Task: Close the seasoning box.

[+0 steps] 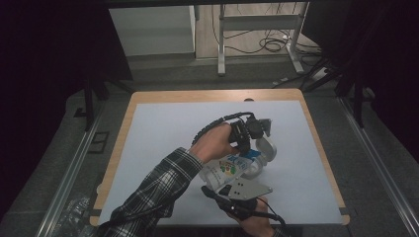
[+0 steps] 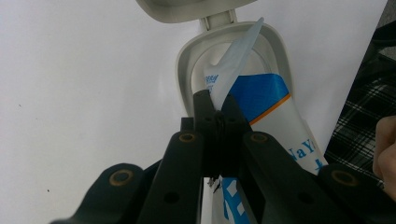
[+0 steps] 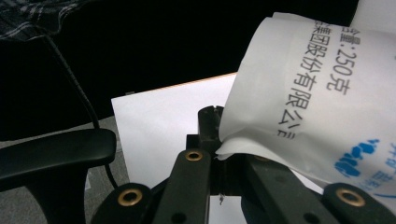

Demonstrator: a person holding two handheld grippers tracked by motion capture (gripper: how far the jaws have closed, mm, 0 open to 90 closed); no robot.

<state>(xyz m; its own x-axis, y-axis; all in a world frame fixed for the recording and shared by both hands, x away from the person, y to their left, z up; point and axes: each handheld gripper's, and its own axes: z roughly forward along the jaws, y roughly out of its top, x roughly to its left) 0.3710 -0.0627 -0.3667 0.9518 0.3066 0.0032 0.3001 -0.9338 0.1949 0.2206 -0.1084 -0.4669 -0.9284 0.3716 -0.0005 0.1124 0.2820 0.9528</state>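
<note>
While both claws grip it, wipes pack [image 1: 228, 171] lies mid-bench [image 1: 163, 128], near front edge. L claw [image 2: 215, 103] closed on wipe [image 2: 236, 58] drawn thru lid opening [image 2: 233, 60]; R claw [image 3: 217, 122] closed on pack's end fold.

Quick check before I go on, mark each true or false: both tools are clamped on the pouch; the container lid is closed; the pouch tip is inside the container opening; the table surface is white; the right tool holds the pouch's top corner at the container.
1. Both tools grip the pouch. True: left tool and right tool are each shut on it.
2. The container lid is closed. False: the lid is flipped open.
3. The pouch tip sits in the container opening. True.
4. The table surface is white. True.
5. The right tool holds the corner at the container. False: the left tool does.
</note>
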